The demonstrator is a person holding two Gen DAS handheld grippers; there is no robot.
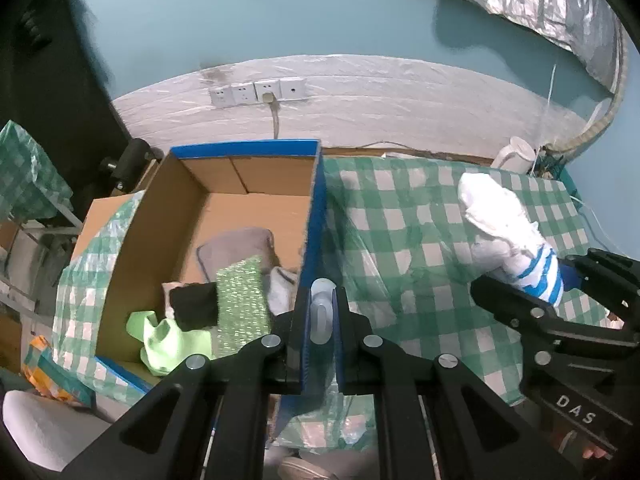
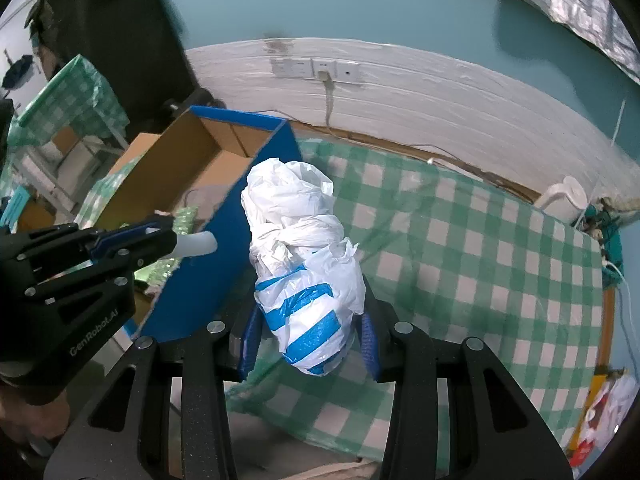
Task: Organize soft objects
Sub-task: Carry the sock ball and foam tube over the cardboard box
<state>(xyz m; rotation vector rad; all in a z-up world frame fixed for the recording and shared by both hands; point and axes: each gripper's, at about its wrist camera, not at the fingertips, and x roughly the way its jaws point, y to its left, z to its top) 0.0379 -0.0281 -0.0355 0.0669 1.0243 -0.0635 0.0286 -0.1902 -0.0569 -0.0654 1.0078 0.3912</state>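
My right gripper is shut on a knotted white plastic bag with blue stripes, held above the green checked tablecloth. In the left wrist view the bag and right gripper are at the right. My left gripper is shut on a small translucent white piece, right at the blue side wall of an open cardboard box. Inside the box lie a grey cloth, a sparkly green pad, a black item, a light green sock and a white sock.
A white kettle stands at the table's far right corner near cables. Wall sockets with a plugged cord sit behind the box. Another checked-covered stand and shelves are at the left. Packets lie at the right table edge.
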